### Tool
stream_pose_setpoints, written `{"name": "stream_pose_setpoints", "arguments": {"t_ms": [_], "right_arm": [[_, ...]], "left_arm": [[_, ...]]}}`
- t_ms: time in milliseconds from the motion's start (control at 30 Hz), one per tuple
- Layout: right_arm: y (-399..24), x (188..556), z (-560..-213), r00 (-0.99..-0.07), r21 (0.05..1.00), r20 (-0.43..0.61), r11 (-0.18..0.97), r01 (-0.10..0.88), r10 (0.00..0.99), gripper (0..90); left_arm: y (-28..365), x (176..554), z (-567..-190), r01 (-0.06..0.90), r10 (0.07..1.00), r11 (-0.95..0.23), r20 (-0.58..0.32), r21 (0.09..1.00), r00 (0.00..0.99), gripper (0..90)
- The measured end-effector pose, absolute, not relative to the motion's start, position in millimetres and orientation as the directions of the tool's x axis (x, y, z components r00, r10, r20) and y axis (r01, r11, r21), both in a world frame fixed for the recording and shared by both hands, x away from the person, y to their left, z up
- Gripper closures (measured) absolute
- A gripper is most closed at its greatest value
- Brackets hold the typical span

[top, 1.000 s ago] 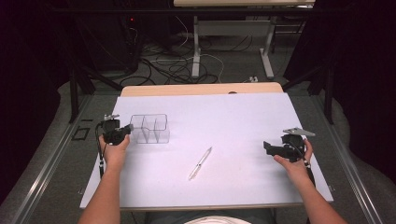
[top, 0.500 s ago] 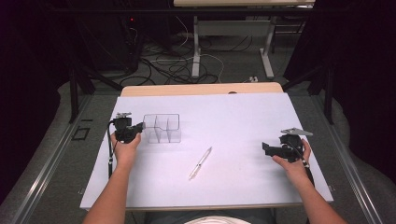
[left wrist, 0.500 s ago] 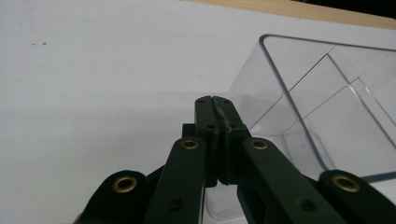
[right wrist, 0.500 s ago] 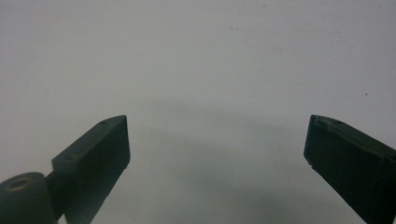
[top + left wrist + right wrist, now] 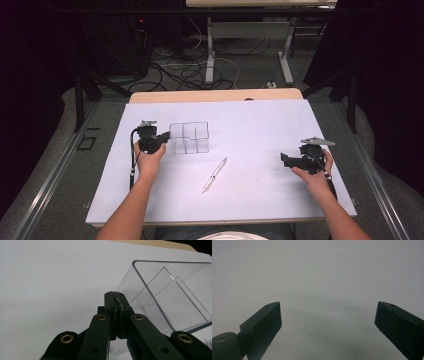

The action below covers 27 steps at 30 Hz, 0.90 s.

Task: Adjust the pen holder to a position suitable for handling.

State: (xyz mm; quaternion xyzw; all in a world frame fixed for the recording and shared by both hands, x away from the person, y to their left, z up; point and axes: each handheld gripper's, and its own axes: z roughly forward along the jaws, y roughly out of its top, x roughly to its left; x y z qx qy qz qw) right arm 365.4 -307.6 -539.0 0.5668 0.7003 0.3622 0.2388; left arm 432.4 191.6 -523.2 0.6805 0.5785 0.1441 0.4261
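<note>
- Since a second ago, the left gripper (image 5: 162,137) has dragged the clear plastic divided box (image 5: 189,138) rightward, jaws clenched on its near-left wall.
- White pen (image 5: 214,175) lies right of the box (slanted near-left to far-right).
- Right gripper (image 5: 284,159), jaws spread and empty, sits far right.

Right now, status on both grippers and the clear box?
Left gripper jaws shut on the clear box wall. Right gripper open over bare white sheet. Pen lies apart, nothing in the way.

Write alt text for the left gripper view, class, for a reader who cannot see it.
The left gripper has its two black jaws pressed shut on the near wall of a clear plastic divided box. The box stands on a white table, its inner partitions visible through the wall.
</note>
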Motion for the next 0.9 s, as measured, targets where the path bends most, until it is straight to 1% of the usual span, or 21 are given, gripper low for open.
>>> {"name": "stream_pose_setpoints", "arguments": {"t_ms": [167, 367, 533, 900], "right_arm": [[-306, 366, -540, -0.242, 0.774, 0.075, 0.096, 0.625, 0.967, 6.6], [-306, 366, -540, -0.244, 0.774, 0.077, 0.097, 0.625, 0.967, 6.6], [-305, 366, -541, -0.249, 0.771, 0.075, 0.103, 0.628, 0.966, 6.7], [-306, 366, -542, -0.248, 0.771, 0.076, 0.101, 0.629, 0.966, 6.8]], "left_arm": [[178, 432, -523, 0.662, 0.912, 0.031, -0.292, 0.749, 0.287, 90.0], [166, 433, -523, 0.663, 0.906, 0.009, -0.287, 0.748, 0.311, 90.0], [150, 437, -524, 0.664, 0.898, 0.03, -0.312, 0.747, 0.311, 90.0], [127, 441, -526, 0.666, 0.89, 0.014, -0.313, 0.745, 0.331, 90.0]]}}
